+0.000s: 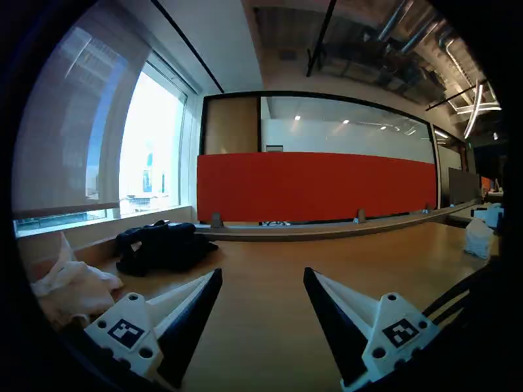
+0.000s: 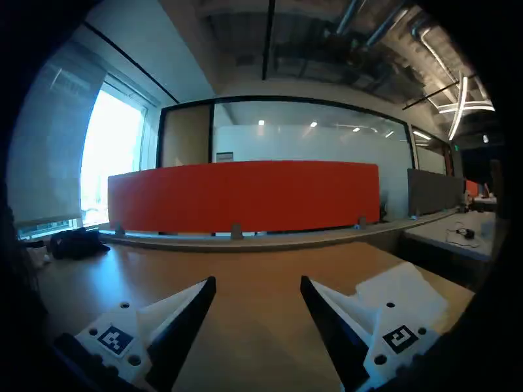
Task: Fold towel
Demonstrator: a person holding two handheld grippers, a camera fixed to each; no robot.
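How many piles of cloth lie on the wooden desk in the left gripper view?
3: a white crumpled cloth at the near left, a dark pile behind it, a white bundle far right. More may be hidden.

Your wooden worktop (image 1: 274,307) carries a dark cloth heap (image 1: 163,247), a crumpled white cloth (image 1: 75,287) (window side) and a flat white towel (image 2: 399,284).

Cameras on my left gripper (image 1: 262,270) and right gripper (image 2: 257,278) sit low over the wooden desk (image 1: 281,248), facing the red partition (image 1: 314,186). Both views share it and the window (image 1: 150,157).
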